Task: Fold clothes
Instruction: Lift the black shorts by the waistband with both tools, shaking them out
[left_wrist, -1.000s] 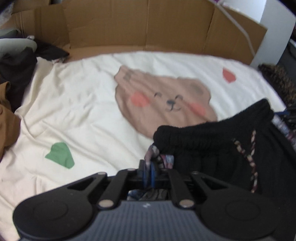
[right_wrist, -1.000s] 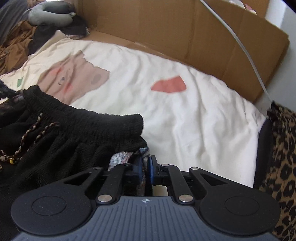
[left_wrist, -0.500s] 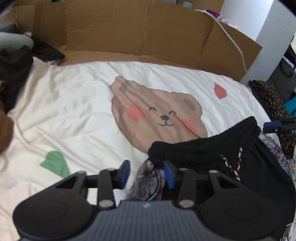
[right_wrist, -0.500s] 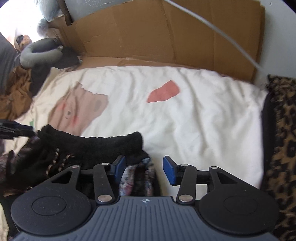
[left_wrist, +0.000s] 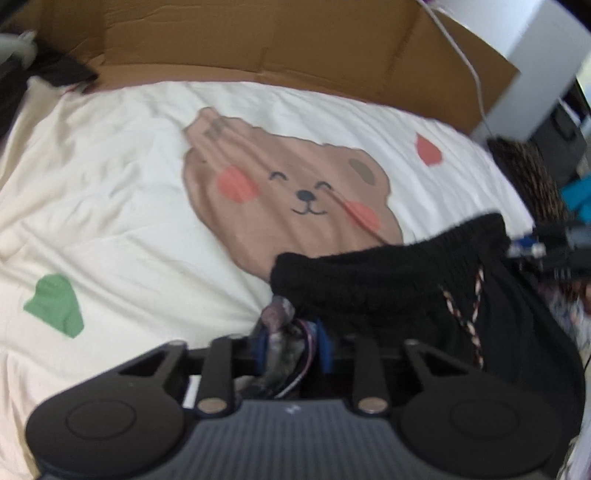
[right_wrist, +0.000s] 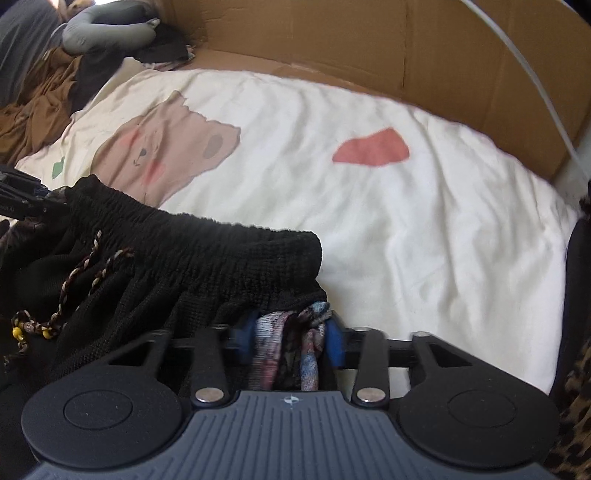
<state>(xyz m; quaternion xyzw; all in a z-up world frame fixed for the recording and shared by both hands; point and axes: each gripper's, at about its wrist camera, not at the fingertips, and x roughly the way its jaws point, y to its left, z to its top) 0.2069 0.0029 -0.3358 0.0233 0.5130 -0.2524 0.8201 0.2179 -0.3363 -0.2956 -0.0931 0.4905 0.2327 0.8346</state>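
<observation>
Both grippers are pinching opposite waistband corners of the black garment (right_wrist: 192, 266): left gripper (left_wrist: 291, 343) and right gripper (right_wrist: 291, 339), fingers nearly closed on patterned fabric. Open cream bedsheet (left_wrist: 110, 229) is stretching ahead toward the cardboard wall (left_wrist: 258, 40).

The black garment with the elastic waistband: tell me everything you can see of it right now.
The black garment looks like a knit piece with a wide, gathered elastic waistband and a braided drawstring ending in yellow and black beads. A patterned multicolour layer bunches out beneath the waistband. The waistband stretches between the left claw and right claw, each closed on that patterned fabric at one end. It sits above the cream bear-print sheet.
</observation>
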